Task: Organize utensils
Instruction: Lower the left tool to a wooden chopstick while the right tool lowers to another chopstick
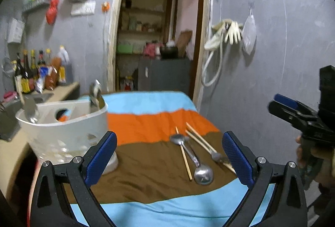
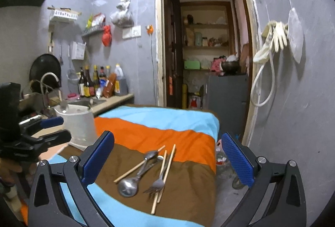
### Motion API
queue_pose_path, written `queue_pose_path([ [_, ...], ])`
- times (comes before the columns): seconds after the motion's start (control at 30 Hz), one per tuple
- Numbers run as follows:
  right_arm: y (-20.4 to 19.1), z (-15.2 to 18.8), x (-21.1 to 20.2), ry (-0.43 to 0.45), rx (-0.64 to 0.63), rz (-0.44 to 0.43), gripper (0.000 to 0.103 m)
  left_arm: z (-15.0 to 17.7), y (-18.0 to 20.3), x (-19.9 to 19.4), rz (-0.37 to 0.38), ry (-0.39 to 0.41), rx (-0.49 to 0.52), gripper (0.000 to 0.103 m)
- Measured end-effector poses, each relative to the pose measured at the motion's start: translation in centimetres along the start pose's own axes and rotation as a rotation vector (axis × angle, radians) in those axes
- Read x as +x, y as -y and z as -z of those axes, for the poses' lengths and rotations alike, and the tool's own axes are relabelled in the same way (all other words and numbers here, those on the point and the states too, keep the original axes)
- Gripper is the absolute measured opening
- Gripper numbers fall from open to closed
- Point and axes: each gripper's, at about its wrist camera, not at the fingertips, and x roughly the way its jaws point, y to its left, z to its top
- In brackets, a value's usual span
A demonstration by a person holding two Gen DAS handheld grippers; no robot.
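Observation:
On the brown stripe of the striped cloth (image 2: pixel 188 143) lies a loose pile of utensils. It holds a large metal spoon (image 2: pixel 127 186), a second spoon (image 2: pixel 151 154) under it, a fork (image 2: pixel 156 184) and wooden chopsticks (image 2: pixel 166 170). In the left wrist view the same spoon (image 1: pixel 203 174), fork (image 1: pixel 216 156) and chopsticks (image 1: pixel 185 156) sit right of centre. A white utensil holder (image 1: pixel 62 130) stands at the table's left with a few utensils (image 1: pixel 95 94) in it. My left gripper (image 1: pixel 168 156) hangs open above the cloth, empty. My right gripper (image 2: pixel 168 157) is open over the pile, empty.
A counter with a sink (image 2: pixel 83 102), tap and sauce bottles (image 2: pixel 98 80) runs along the left. A doorway (image 2: pixel 205 49) opens behind the table. A hose and gloves (image 2: pixel 272 38) hang on the right wall. The table's right edge drops to cluttered floor (image 2: pixel 226 164).

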Motion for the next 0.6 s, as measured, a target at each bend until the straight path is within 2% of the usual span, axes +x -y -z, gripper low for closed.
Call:
queue_pose_path([
  [0.2,2.4,1.1,4.2,-0.080,0.049,-0.024,0.101,0.7,-0.7,3.9,0.027,-0.137,-0.008,0.097],
  [0.27,2.9,1.5,5.5,-0.111,0.049,-0.029,0.097,0.9,-0.9,5.2,0.043,-0.183,-0.016,0.090],
  [0.33,3.1,1.8,6.8,-0.148,0.047,-0.033,0.091,1.0,-1.1,6.8,0.063,-0.239,-0.023,0.074],
  [0.4,3.3,1.9,8.0,-0.181,0.047,-0.040,0.081,1.2,-1.2,8.1,0.084,-0.291,-0.030,0.065],
  [0.6,3.9,2.9,11.2,-0.289,0.047,-0.052,0.061,1.7,-1.3,12.4,0.144,-0.463,-0.053,0.037],
])
